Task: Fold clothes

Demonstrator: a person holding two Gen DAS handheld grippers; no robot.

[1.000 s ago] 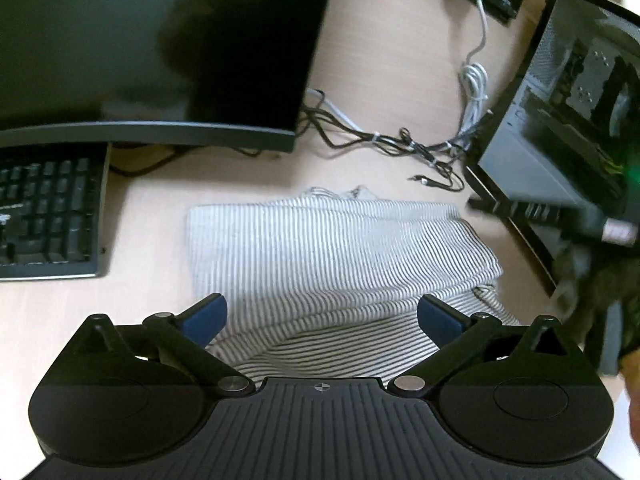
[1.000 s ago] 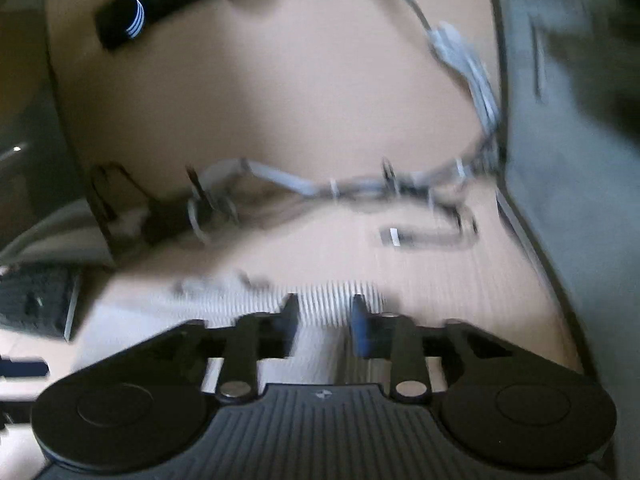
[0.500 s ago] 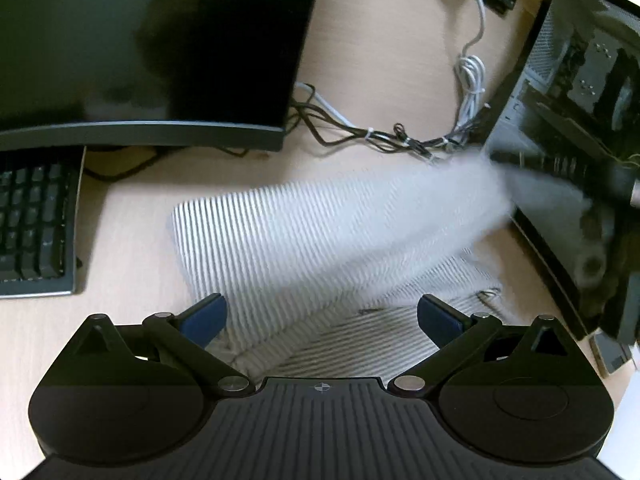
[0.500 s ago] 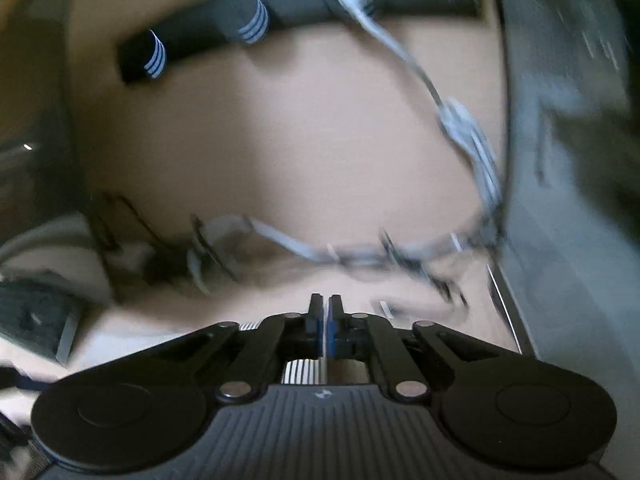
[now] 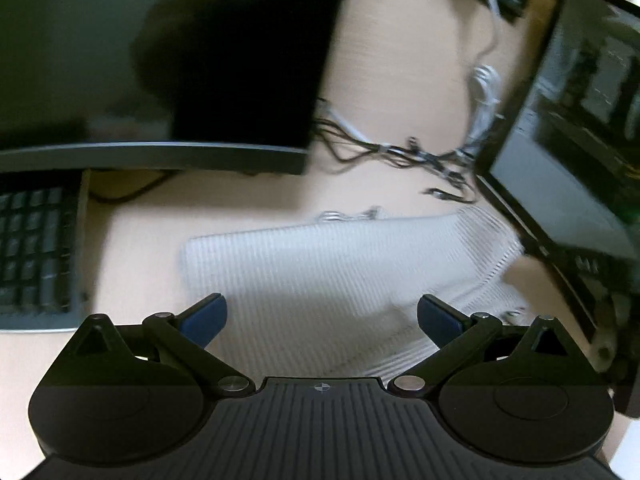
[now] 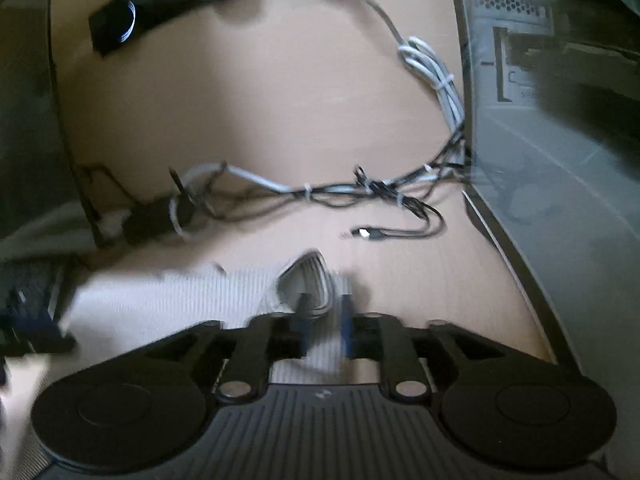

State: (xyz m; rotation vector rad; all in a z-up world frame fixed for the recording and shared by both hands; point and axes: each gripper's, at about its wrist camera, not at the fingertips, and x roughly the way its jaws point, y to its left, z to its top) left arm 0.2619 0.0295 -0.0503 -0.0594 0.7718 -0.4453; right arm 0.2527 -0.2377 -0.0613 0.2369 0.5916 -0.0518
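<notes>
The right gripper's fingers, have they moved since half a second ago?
Yes. The right gripper has opened slightly; its fingers, pressed together before, now stand apart around the striped cloth.

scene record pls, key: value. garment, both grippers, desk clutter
garment: striped cloth, folded, lying on the desk
left gripper: jaws wide open, above the cloth's near edge, holding nothing
right gripper: jaws slightly apart around a raised fold at the cloth's far edge; frame blurred, contact unclear
behind cloth: cable bundle
left of cloth: keyboard, monitor
right of cloth: PC case
</notes>
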